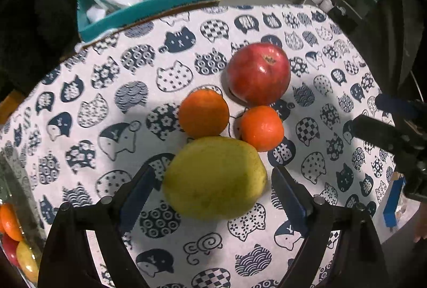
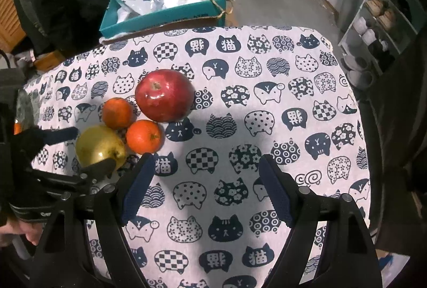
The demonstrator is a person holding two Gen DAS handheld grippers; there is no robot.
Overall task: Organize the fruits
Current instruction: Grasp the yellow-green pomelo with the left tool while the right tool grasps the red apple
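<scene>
A yellow-green pear (image 1: pixel 214 177) lies on the cat-patterned tablecloth (image 1: pixel 80 114). My left gripper (image 1: pixel 214 175) is open around it, one finger on each side with small gaps showing. Just beyond it are two oranges (image 1: pixel 204 113) (image 1: pixel 263 128) and a red apple (image 1: pixel 259 73), all close together. In the right wrist view the same cluster sits at the left: apple (image 2: pixel 164 94), oranges (image 2: pixel 117 113) (image 2: pixel 144 136) and pear (image 2: pixel 98 145). My right gripper (image 2: pixel 206 162) is open over bare cloth to the right of the fruit, with nothing between its fingers.
A teal box (image 1: pixel 149 8) stuffed with plastic bags stands past the table's far edge. A clear container (image 1: pixel 16 197) holding several fruits shows at the lower left of the left wrist view. A shelf (image 2: pixel 373 29) with cups stands right of the table.
</scene>
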